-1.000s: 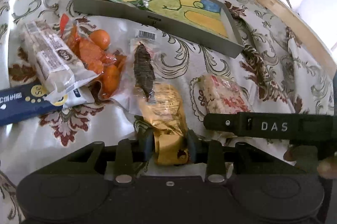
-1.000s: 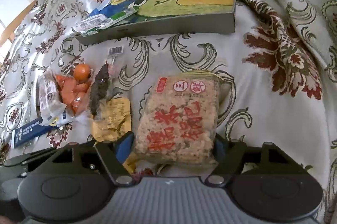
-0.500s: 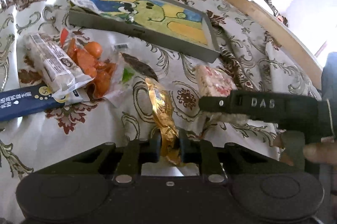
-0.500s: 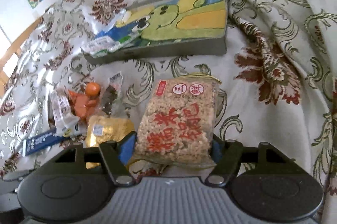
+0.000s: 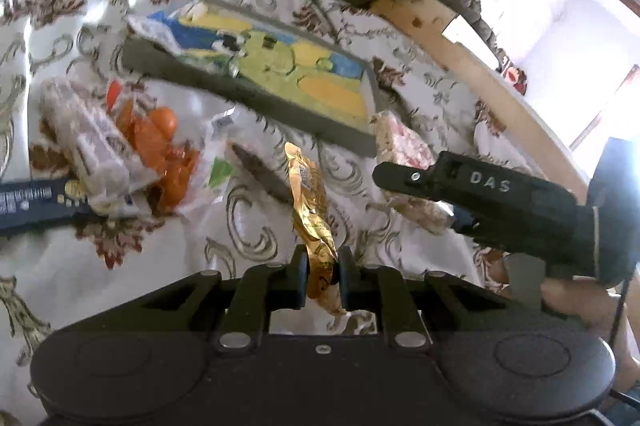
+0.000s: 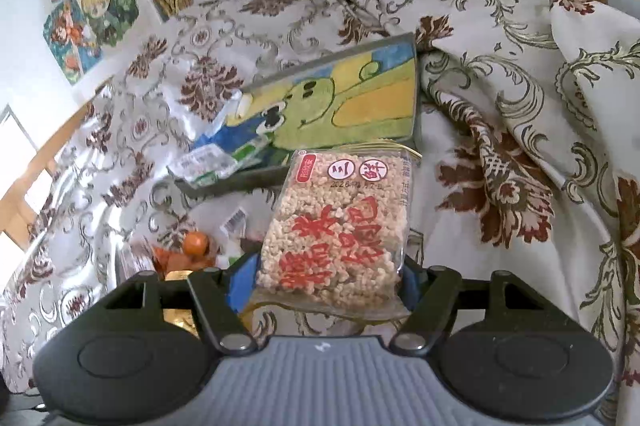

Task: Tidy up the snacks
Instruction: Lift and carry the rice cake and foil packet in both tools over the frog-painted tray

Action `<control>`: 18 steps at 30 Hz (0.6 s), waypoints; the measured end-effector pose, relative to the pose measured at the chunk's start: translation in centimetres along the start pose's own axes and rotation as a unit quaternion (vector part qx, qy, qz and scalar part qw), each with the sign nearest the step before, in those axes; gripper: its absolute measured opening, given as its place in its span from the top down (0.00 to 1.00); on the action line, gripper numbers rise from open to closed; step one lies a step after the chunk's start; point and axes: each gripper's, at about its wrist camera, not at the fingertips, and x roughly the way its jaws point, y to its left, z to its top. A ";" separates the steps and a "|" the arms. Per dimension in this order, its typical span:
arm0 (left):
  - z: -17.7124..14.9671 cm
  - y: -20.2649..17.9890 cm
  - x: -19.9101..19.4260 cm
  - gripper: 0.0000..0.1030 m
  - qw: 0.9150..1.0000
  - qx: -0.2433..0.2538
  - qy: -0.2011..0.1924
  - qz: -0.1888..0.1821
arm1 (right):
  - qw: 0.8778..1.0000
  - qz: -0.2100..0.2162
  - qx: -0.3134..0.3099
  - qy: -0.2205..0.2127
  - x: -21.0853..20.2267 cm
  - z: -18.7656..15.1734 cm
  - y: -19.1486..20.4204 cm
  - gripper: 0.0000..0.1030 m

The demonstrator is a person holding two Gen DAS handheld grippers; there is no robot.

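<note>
My left gripper (image 5: 323, 278) is shut on a gold foil snack packet (image 5: 310, 201) and holds it upright above the bedspread. My right gripper (image 6: 326, 280) is shut on a clear rice-cracker packet with red characters (image 6: 340, 230), lifted off the cloth; the packet also shows in the left wrist view (image 5: 404, 145). A grey tray with a green cartoon picture (image 5: 276, 65) lies beyond both, with a blue-and-white packet (image 6: 212, 161) on its left end. The tray also shows in the right wrist view (image 6: 344, 97).
On the floral bedspread (image 5: 80, 266) to the left lie an orange sausage pack (image 5: 160, 141), a white wrapped bar (image 5: 88, 141), a dark blue box (image 5: 32, 201) and a dark dried-snack pouch (image 5: 256, 169). A wooden bed rail (image 5: 480, 81) runs at the right.
Both grippers have risen with their packets. The gold packet came off the cloth and now hangs upright; the rice-cracker packet is lifted and nearer the tray.
</note>
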 end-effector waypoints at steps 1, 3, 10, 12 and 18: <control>0.2 -0.2 -0.1 0.85 1.000 0.009 -0.006 0.000 | 1.000 0.002 0.002 -0.003 0.0 0.1 0.0 0.29; 0.6 -0.6 -0.3 0.85 0.999 0.029 -0.019 0.003 | 1.000 0.005 0.005 -0.010 0.1 0.3 -0.1 0.29; 3.4 0.6 0.2 0.85 0.999 0.014 -0.048 -0.004 | 1.000 0.020 0.003 -0.015 0.2 0.4 0.3 0.29; 4.5 1.0 0.5 0.85 0.998 0.007 -0.059 -0.007 | 0.999 0.026 -0.004 -0.018 0.1 0.4 0.6 0.29; 8.3 1.3 2.2 0.85 0.996 0.008 -0.086 -0.015 | 0.999 0.029 -0.013 -0.044 0.2 1.3 1.1 0.29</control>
